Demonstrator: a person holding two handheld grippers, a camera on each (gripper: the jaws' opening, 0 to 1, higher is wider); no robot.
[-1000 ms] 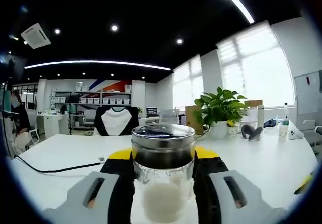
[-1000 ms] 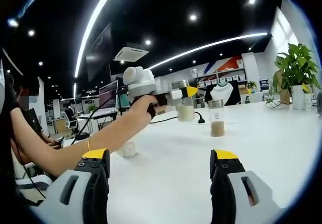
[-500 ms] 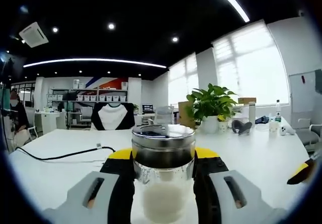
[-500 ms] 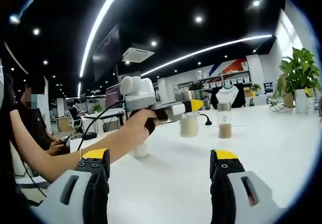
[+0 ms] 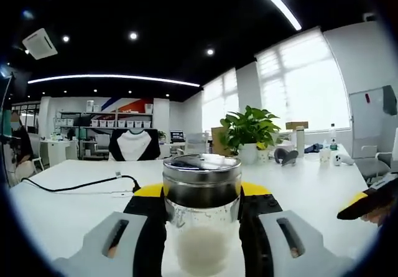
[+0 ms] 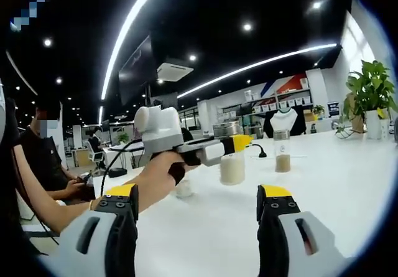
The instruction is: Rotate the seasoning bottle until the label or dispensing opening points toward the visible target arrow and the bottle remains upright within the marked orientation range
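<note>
You are gripping the seasoning bottle (image 5: 202, 218) between the jaws of your left gripper (image 5: 202, 243), the glass body pinched on both sides just below its steel lid (image 5: 202, 170), white granules settling in the lower part and the bottle standing upright, lifted clear of the white table (image 5: 74, 208) as the right gripper view is showing it. Your right gripper (image 6: 196, 239) is waiting with its jaws spread wide apart and nothing between them, its yellow tip (image 5: 364, 203) just entering from the right beyond your left jaws. No label, dispensing opening or target arrow is making itself out here, so as you are turning the wrist, you are best keeping the lid level and the roll slow, judging the heading before you are setting the bottle down; a hurried twist could be tipping the grains or loosening the pinch. Ahead of the right jaws, your hand (image 6: 163, 168) is carrying the left gripper with the bottle, and a second bottle (image 6: 283, 152) with brown contents is standing on the table well beyond it. Past the left jaws, a black cable (image 5: 74, 185) is trailing across the table, a potted plant (image 5: 247, 131) is sitting farther off to the right, and windows, shelving and ceiling lights are closing off the office behind.
</note>
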